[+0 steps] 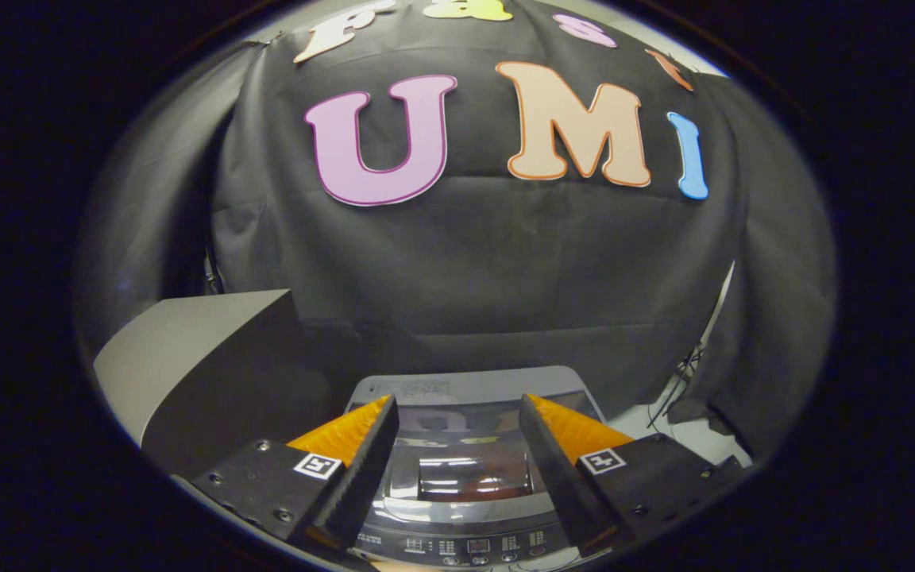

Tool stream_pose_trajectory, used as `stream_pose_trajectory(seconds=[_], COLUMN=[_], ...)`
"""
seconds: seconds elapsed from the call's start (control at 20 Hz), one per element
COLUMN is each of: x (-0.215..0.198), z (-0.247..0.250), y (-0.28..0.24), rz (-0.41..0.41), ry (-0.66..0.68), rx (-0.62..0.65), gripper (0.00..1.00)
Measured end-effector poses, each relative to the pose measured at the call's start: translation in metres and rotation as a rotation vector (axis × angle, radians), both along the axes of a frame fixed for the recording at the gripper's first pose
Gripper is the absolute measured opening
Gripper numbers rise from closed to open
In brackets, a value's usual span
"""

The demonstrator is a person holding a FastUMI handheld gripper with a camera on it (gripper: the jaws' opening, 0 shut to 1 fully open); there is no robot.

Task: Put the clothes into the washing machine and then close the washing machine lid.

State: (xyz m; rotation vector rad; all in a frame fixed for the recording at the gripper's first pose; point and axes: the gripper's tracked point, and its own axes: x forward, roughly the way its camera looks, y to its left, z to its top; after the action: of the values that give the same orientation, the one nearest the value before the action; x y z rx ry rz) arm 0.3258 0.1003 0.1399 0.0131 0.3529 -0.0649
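1. We see our gripper (457,413) above the washing machine (465,477), its two fingers (366,461) spread wide apart with nothing held between them.
2. The washing machine sits below and between the fingers; its lid (461,445) lies flat and closed, glossy and reflecting the booth.
3. The control panel (465,546) with small buttons runs along the machine's near edge, just under the fingers.
4. A grey box (203,357) stands just beside the machine, beyond the left finger.
5. We see some cables (684,373) near the floor, beyond the right finger.
6. We cannot tell where the clothes are.
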Motion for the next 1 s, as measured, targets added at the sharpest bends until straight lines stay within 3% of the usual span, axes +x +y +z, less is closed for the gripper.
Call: stream_pose_trajectory(seconds=[0.7, 1.0], x=[-0.06, -0.104], z=[0.026, 0.008], y=[-0.041, -0.091], rz=[0.081, 0.035], ry=[-0.276, -0.331], rx=[0.094, 0.105], gripper=[0.93, 0.93])
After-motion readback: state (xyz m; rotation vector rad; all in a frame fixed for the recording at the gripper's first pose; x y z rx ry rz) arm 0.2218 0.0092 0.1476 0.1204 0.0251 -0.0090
